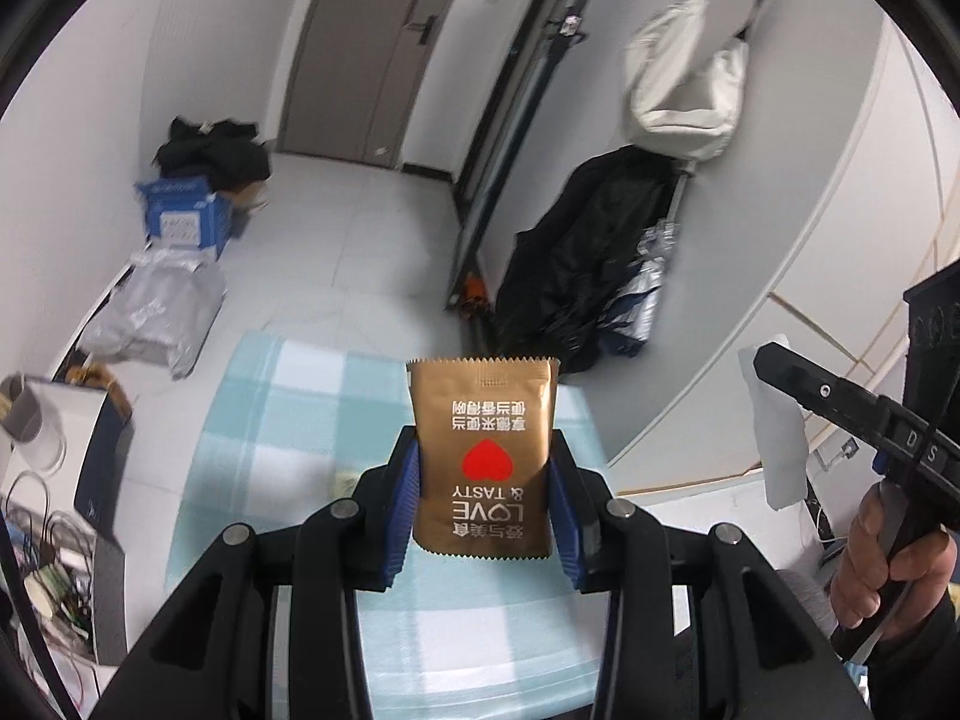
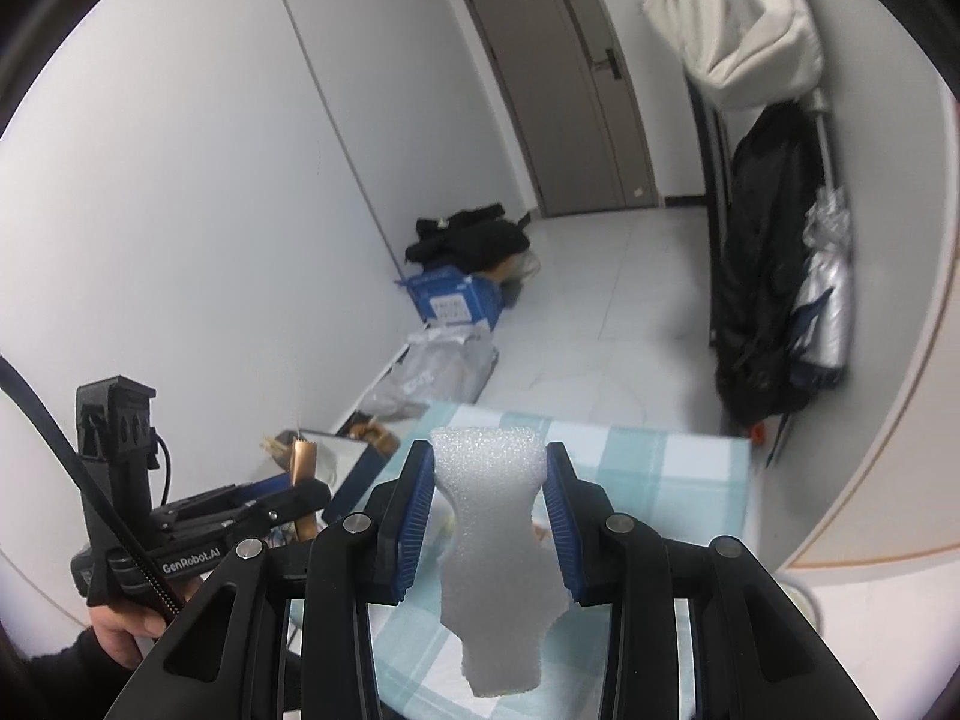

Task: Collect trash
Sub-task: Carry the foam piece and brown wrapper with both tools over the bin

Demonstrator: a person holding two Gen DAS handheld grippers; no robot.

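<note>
Above the worktop point(image 1: 312, 396) with its pale blue checked cloth, both hand-held grippers are lifted clear, each carrying one piece of trash. The left hand-held gripper point(image 1: 485, 480) has its blue pads closed narrowly on a gold snack wrapper point(image 1: 483, 456), held upright with its print upside down in the wrist view. The right hand-held gripper point(image 2: 489, 507) pinches a piece of white foam point(image 2: 489, 552) at its narrow waist, the wider ends standing free above and below the pads. By my reading the pick-up step is finished for these two items and the carry to a bin is in hand. No bin shows in either view, so the next move calls for finding one, bringing each piece over its mouth and only then letting go; the foam is light and may cling or drift, so a low release seems wise. As for containers, a blue cardboard box point(image 2: 456, 300) sits on the floor by the wall with dark clothing heaped behind it; what lies inside cannot be told. Beside it lies a grey plastic bag point(image 2: 432, 378), its contents hidden.
</note>
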